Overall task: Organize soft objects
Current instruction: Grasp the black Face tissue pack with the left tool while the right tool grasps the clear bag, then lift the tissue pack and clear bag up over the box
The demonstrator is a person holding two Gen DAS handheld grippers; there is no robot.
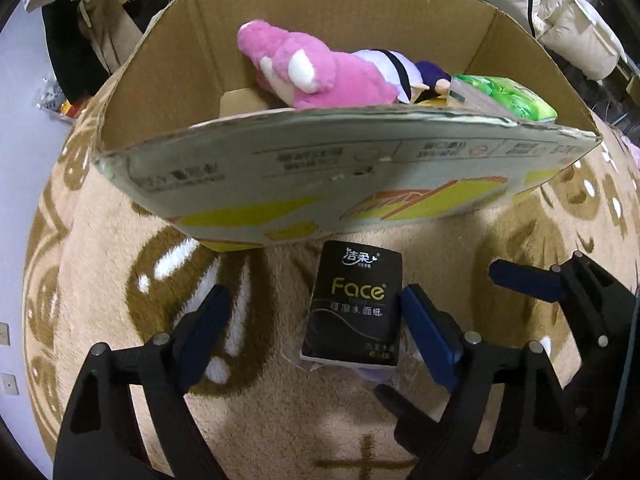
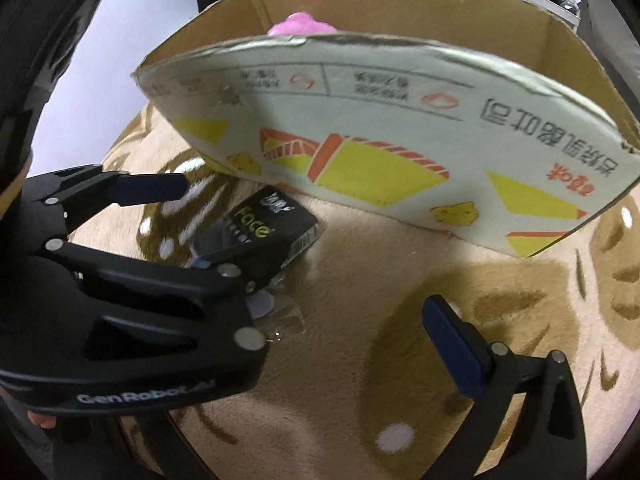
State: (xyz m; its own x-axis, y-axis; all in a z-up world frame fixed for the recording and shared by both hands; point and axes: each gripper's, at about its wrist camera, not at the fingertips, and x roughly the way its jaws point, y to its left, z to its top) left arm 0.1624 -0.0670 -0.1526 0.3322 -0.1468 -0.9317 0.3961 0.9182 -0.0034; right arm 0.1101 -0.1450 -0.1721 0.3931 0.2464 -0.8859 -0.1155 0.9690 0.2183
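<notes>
A: Edges? Room?
B: Open printed cardboard box (image 1: 344, 176) at 12 o'clock; bare beige patterned plush rug (image 1: 120, 320) toward 9.
A: Writing?
B: Black soft tissue pack (image 1: 354, 308) reads "Face".
A: Jaws?
B: Left gripper (image 1: 316, 314) part-open, astride pack, right pad touching its edge, unclamped. Right gripper (image 2: 420, 320): only one finger identifiable, width unclear, nothing held; pack at 10 o'clock.

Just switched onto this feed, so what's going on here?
A person is sorting soft items into a cardboard box on a plush rug. A pink plush toy and a green tissue pack already lie inside. The left gripper is open around a black Face tissue pack on the rug; its right pad is at the pack's edge, the left pad apart. The right gripper waits open beside it, empty.
</notes>
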